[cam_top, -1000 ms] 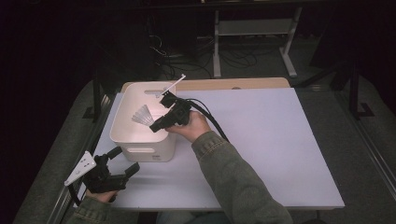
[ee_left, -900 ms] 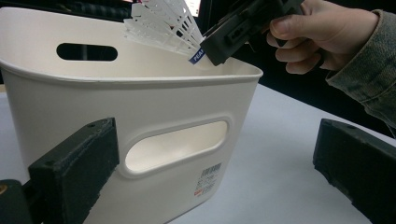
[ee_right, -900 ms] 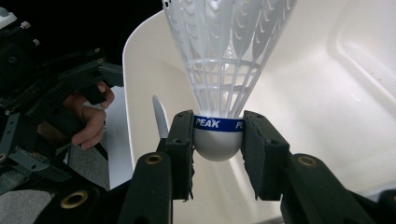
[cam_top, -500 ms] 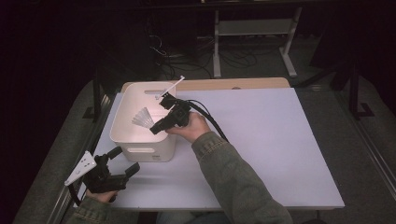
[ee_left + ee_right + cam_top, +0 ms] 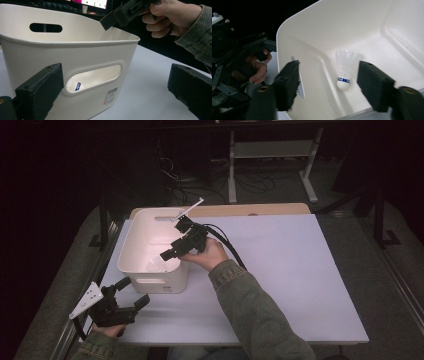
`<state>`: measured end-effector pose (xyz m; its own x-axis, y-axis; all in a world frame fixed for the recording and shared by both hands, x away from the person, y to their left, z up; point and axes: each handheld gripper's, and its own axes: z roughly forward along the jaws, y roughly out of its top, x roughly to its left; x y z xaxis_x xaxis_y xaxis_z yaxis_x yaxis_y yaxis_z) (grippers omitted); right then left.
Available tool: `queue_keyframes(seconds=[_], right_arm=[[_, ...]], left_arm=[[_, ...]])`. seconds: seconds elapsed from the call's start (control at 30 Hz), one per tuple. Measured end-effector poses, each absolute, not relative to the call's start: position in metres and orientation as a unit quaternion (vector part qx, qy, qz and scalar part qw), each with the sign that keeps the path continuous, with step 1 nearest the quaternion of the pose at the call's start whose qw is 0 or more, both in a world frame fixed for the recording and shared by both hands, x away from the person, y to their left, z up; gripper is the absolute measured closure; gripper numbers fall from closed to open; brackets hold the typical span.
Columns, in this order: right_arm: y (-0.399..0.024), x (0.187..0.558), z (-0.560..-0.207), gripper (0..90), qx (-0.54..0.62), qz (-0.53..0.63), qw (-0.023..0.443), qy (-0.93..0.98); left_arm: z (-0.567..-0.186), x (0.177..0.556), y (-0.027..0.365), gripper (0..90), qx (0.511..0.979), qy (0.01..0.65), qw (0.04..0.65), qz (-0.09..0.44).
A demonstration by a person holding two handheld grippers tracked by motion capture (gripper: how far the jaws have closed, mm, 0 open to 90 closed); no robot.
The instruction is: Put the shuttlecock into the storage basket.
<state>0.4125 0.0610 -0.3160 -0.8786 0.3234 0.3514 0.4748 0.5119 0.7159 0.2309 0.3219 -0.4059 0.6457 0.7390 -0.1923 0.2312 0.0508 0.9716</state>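
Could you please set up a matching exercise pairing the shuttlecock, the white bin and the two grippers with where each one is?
Things:
1. shuttlecock
2. white bin
3. right gripper
4. left gripper

Places:
A. held above the bin's opening, jaws apart and empty
B. lying on the bin's floor
C. near the table's front left corner, jaws open toward the bin's side
D. standing on the table's left part

Pairs: 1-B, 2-D, 3-A, 4-C

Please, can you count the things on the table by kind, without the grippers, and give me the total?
White plastic bin with handle cut-outs: 1
White feathered shuttlecock with a blue band, lying inside the bin: 1
Total: 2
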Motion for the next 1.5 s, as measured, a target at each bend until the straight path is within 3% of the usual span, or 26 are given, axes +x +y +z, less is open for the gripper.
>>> queue_keyframes(seconds=[0.47,1.5], right_arm=[[0.046,0.405,-0.307,1.7,-0.218,-0.446,0.036,-0.868],[-0.021,0.403,-0.306,0.0,-0.263,-0.486,0.019,-0.833]], left_arm=[[-0.406,0.231,0.322,0.0,0.659,0.366,0.624,0.204],[-0.406,0.232,0.321,0.0,0.659,0.365,0.625,0.205]])
